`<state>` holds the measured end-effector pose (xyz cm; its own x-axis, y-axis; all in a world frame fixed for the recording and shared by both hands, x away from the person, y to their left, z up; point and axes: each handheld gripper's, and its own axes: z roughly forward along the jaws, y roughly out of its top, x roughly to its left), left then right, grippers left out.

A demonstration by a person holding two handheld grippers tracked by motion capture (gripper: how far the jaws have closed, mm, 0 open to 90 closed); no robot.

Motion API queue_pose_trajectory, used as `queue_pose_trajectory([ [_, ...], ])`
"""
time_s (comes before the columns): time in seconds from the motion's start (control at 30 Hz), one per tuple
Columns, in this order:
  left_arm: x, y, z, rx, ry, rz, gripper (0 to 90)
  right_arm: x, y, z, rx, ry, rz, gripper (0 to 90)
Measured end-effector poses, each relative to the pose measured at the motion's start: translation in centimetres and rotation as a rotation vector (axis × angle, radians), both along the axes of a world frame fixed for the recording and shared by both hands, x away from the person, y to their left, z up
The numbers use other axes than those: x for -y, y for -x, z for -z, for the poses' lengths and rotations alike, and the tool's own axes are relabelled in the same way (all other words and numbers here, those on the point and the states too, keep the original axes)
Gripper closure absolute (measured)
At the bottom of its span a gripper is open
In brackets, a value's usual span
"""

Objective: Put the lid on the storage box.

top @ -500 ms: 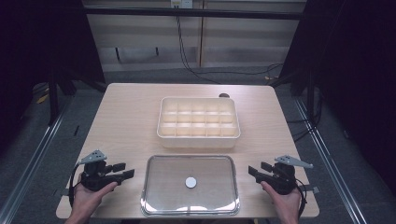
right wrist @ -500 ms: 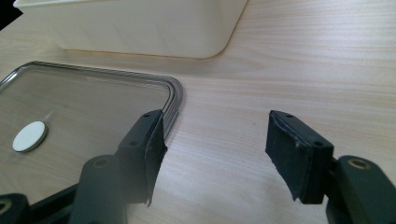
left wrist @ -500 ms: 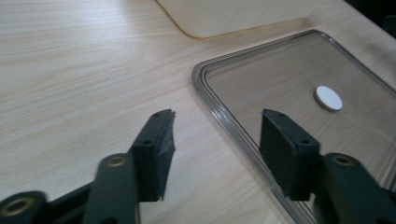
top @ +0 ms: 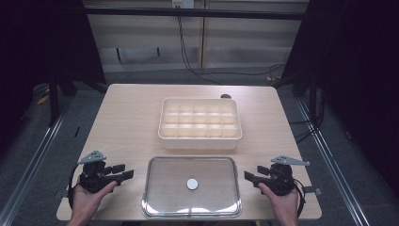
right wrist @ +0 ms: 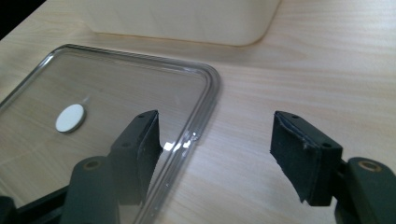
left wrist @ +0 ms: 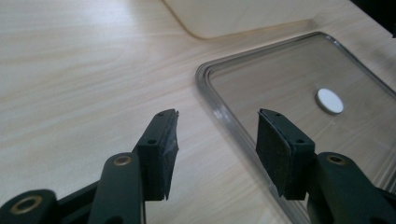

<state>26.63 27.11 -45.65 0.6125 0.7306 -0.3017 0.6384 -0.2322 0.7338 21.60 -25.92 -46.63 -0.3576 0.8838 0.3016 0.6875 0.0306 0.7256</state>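
Observation:
A clear rectangular lid [top: 164,197] with a small white disc [top: 192,183] at its middle lies flat near the table's front edge. Behind it stands a cream box [top: 200,123] split into several compartments, all bare. My left gripper [top: 123,172] rests just left of the lid, pointing at its left rim. Its jaws are open in the left gripper view, straddling the lid's rim [left wrist: 224,116] without touching it. My right gripper [top: 250,175] mirrors it at the lid's right side. It is open too, with the lid's near corner [right wrist: 205,93] between its jaws, close to the left one.
The wooden table [top: 127,117] has bare surface left, right and behind the box. A small dark object [top: 226,96] lies just behind the box. Cables run over the floor beyond the far edge, and dark frames stand on both sides.

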Motion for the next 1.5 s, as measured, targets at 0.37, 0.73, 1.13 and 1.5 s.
queue_pose_trajectory([
  [0.37, 2.7, -0.9, 1.0, -0.041, -0.039, 0.079, 52.5, -1.3, -2.4, 0.3, -0.084, -0.019, -0.068, 39.2],
  [0.73, 4.2, -1.0, 2.2, -0.067, -0.083, 0.142, 58.6, -2.5, -4.0, 2.4, -0.125, -0.054, -0.043, 46.1],
  [1.13, 4.5, -0.4, 2.8, -0.109, -0.088, 0.198, 60.8, -3.5, -3.6, 3.1, -0.142, -0.026, -0.048, 48.9],
  [1.5, 5.1, -0.4, 3.3, -0.135, -0.137, 0.23, 59.8, -3.9, -3.2, 3.2, -0.128, -0.015, -0.028, 49.3],
])
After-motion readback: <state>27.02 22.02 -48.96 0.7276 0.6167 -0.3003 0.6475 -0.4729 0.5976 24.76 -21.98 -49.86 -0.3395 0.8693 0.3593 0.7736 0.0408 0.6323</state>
